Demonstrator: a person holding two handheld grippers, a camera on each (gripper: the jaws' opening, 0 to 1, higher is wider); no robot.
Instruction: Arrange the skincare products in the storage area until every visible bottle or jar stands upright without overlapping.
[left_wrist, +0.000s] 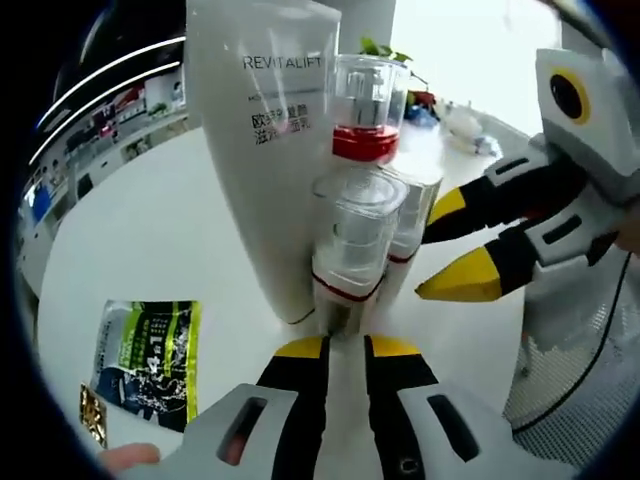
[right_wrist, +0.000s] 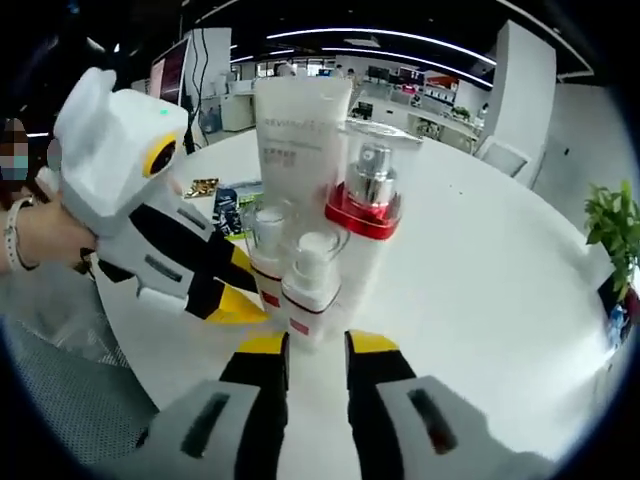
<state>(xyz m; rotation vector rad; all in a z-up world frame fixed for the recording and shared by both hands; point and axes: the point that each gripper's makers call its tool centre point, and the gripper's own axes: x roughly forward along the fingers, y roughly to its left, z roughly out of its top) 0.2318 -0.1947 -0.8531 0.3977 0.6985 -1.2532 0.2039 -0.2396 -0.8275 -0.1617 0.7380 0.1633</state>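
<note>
On the white round table (left_wrist: 150, 230) a tall white REVITALIFT tube (left_wrist: 262, 130) stands upright. Beside it is a clear-capped bottle with a red collar (left_wrist: 365, 110). Two small clear-capped bottles (left_wrist: 355, 240) (left_wrist: 412, 215) stand upright in front, tightly bunched. My left gripper (left_wrist: 345, 350) is open by a narrow gap, its yellow tips just short of the nearer small bottle's base. The right gripper (left_wrist: 455, 247) comes in from the right, open, tips near the other small bottle. In the right gripper view my right gripper (right_wrist: 316, 345) stands open before a small bottle (right_wrist: 310, 285), with the left gripper (right_wrist: 238, 285) alongside, the tube (right_wrist: 300, 125) and the red-collared bottle (right_wrist: 368, 205) behind.
A green and black sachet (left_wrist: 145, 365) lies flat on the table left of the group, also seen as the sachet (right_wrist: 228, 208) beyond the left gripper. A grey mesh surface (left_wrist: 570, 370) lies past the table edge. A person's hand (right_wrist: 40, 235) holds the left gripper. A potted plant (right_wrist: 610, 225) stands far right.
</note>
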